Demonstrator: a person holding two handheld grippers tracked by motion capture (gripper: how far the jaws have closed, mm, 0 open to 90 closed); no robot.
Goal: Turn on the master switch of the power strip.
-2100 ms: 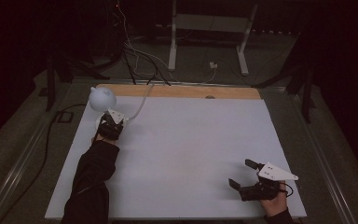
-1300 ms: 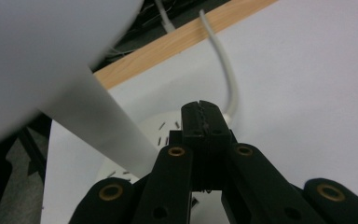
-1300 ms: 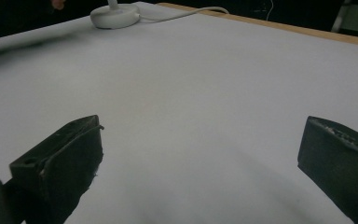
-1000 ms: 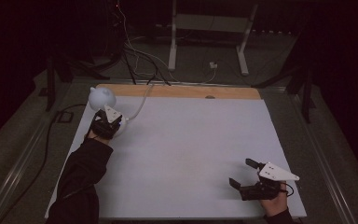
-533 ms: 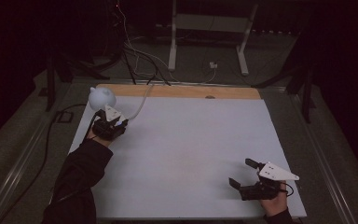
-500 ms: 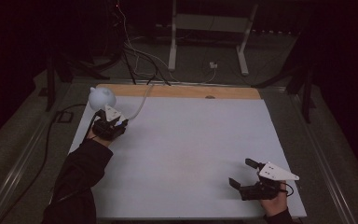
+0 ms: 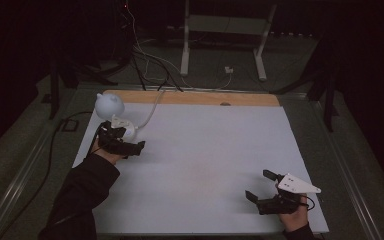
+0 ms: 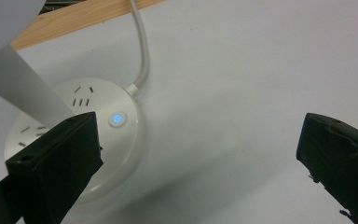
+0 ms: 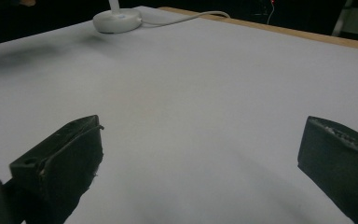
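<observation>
White table (image 7: 200, 165), dark room

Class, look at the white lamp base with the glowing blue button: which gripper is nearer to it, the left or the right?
Left. The left gripper sits right beside the lamp base, fingers open. The right gripper rests far across the table, at its near right corner.

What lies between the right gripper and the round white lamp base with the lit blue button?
Nothing: bare white table surface stretches from the right gripper to the lamp base, shown in the right gripper view.

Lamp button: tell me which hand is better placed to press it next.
Left. The left gripper hovers open right beside the lamp base, its lit button close by. The right gripper sits at the table's opposite near corner.
</observation>
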